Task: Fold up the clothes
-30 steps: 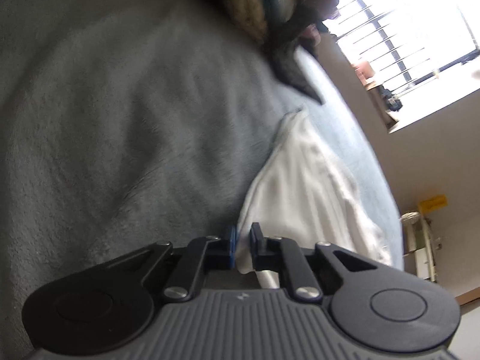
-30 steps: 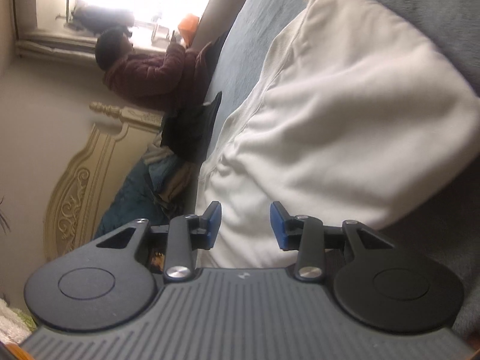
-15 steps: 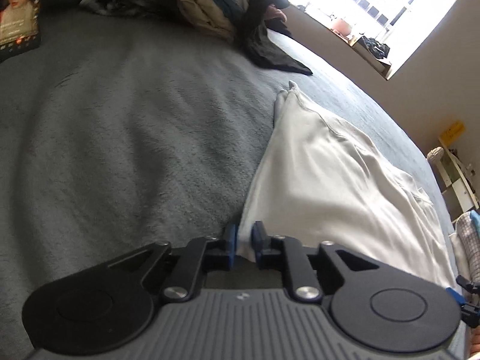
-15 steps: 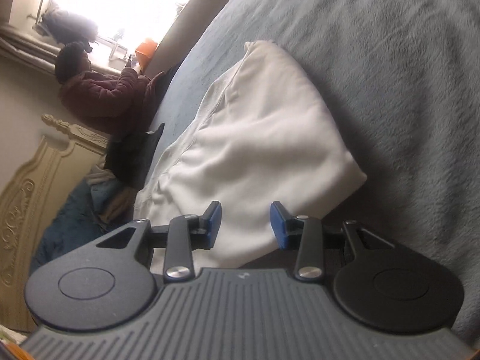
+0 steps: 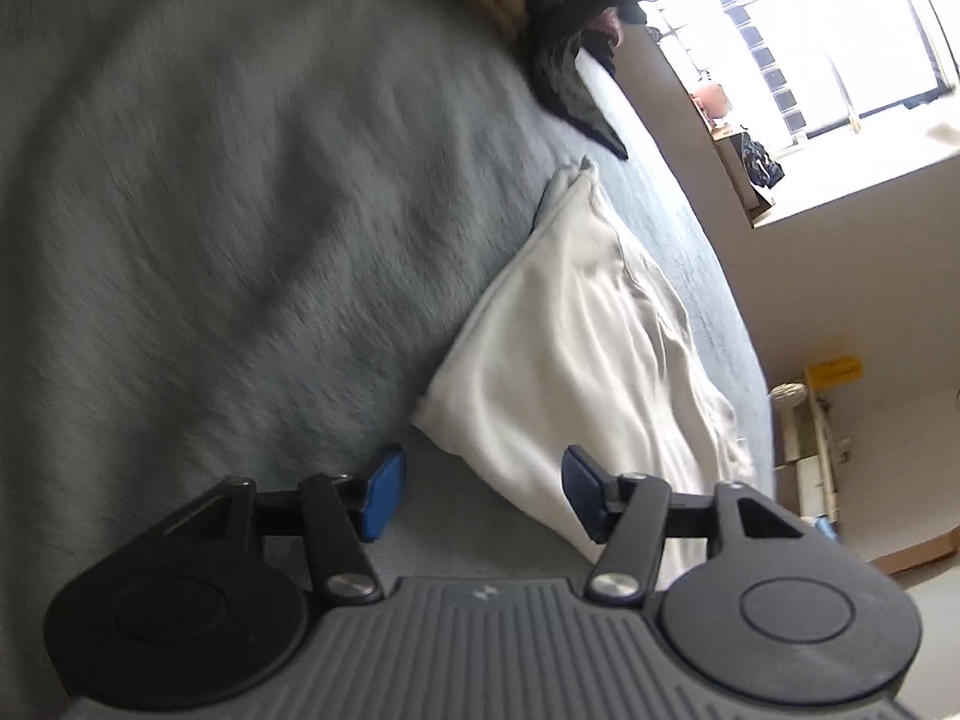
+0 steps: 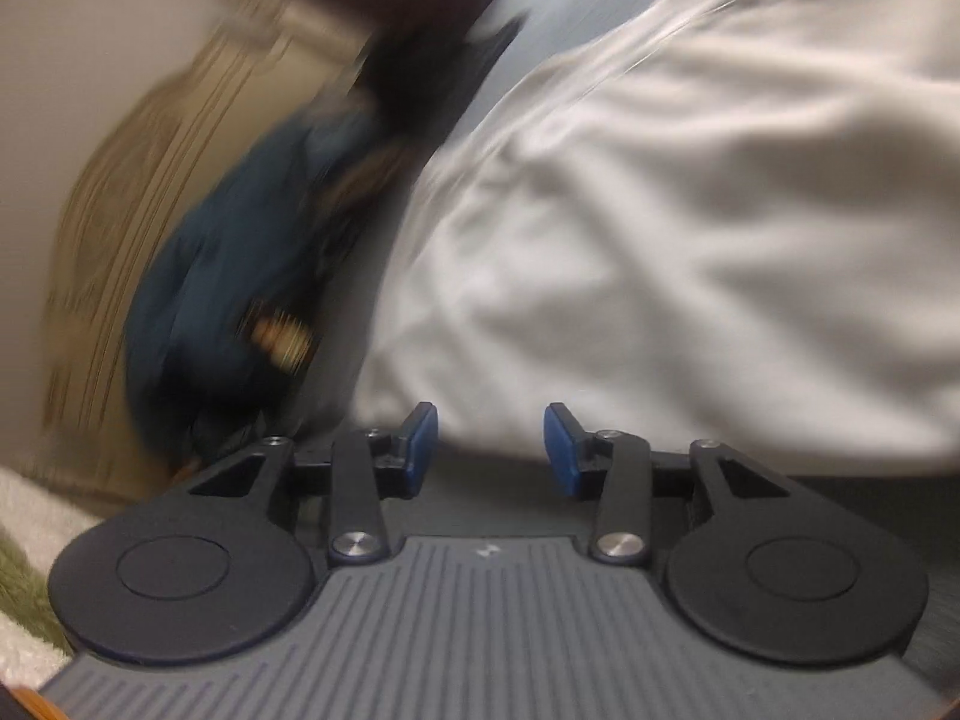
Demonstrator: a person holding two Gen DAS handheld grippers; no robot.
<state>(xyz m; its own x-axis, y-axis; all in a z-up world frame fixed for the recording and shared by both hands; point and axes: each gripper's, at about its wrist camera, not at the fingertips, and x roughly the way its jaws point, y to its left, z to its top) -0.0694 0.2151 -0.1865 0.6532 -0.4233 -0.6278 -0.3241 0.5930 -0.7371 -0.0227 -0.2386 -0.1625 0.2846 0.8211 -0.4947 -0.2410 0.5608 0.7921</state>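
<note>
Here we see the left tool [image 5: 480, 492] at the bottom of the left wrist frame with its jaws standing well apart; they have just been opening. The blue pads [image 5: 379, 493] press on nothing. The near corner of the folded white garment [image 5: 576, 360] lies just beyond the gap, and its lower edge runs behind the right-hand pad, free of both.

From there the garment stretches up the middle of the frame toward the upper right, lying flat on the grey blanket [image 5: 210, 210] of the bed. Past its far tip, at the top centre, a heap of dark and tan clothes [image 5: 558, 18] sits on the blanket. A bright barred window [image 5: 810, 42] fills the upper right, and a pale wall with a yellow sign [image 5: 834, 371] runs down the right edge.

In the right wrist frame, the right tool [image 6: 491, 450] sits at the bottom centre, its jaws partly open and holding nothing; they have just widened a little. The white garment [image 6: 690, 228] fills the centre and right of that frame, its near edge right behind the blue pads [image 6: 420, 443]; we cannot tell whether they touch it. To the left, heavily blurred, are a dark blue bundle [image 6: 240, 276] and a cream carved headboard [image 6: 120, 240].
</note>
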